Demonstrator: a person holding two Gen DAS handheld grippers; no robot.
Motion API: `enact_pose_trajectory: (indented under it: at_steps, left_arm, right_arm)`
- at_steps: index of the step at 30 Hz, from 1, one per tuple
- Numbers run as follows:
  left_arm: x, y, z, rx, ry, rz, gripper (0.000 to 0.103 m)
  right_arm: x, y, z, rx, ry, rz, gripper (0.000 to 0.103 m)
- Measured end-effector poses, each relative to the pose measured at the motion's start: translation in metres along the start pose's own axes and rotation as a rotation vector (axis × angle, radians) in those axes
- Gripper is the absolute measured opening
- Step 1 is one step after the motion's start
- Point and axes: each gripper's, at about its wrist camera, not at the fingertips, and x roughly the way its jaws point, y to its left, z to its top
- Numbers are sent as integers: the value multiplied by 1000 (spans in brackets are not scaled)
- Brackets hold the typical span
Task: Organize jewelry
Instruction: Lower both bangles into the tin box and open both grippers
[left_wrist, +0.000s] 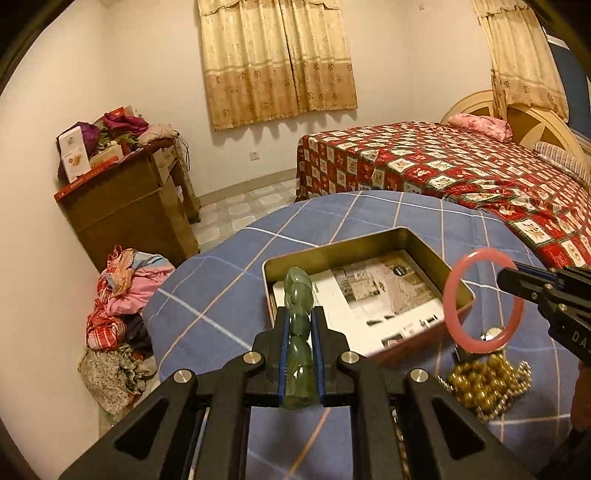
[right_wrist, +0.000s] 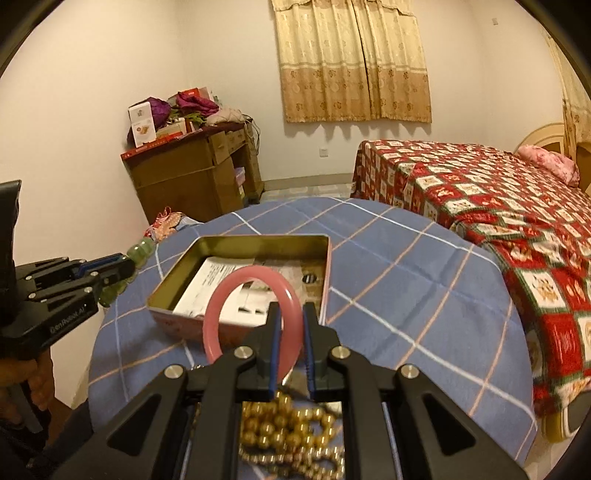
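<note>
My left gripper (left_wrist: 299, 325) is shut on a green bead bracelet (left_wrist: 298, 295) and holds it above the near left edge of an open tin box (left_wrist: 424, 247). My right gripper (right_wrist: 290, 317) is shut on a pink bangle (right_wrist: 218, 314), held upright above the table near the tin box (right_wrist: 327, 258). The bangle (left_wrist: 454, 288) also shows in the left wrist view, right of the box. A heap of gold bead necklaces and chain (right_wrist: 291, 435) lies on the blue checked tablecloth (right_wrist: 406, 295) under the right gripper. Printed paper (left_wrist: 369, 295) lines the box.
A small watch-like piece (left_wrist: 493, 334) lies by the gold beads (left_wrist: 484, 380). A bed with a red patterned cover (left_wrist: 461, 166) stands behind the table at the right. A cluttered wooden cabinet (left_wrist: 125, 206) and a pile of clothes (left_wrist: 122, 302) are at the left.
</note>
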Motion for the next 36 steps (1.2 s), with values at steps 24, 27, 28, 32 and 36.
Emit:
enact_pose_trajectory:
  at_steps: [24, 27, 28, 32, 36]
  left_arm:
    - [94, -7, 21, 127, 60, 127, 11]
    - [98, -7, 19, 132, 67, 128, 11]
    - [98, -7, 18, 132, 68, 126, 11]
    - [102, -7, 17, 129, 79, 125, 11]
    - [106, -10, 17, 140, 89, 119, 16]
  right_arm:
    - [85, 3, 40, -33, 108, -69, 13]
    - [88, 4, 41, -35, 105, -75, 13]
    - [89, 5, 42, -36, 106, -74, 13]
    - [91, 11, 42, -58, 113, -72, 13]
    - [95, 9, 42, -58, 129, -66, 13]
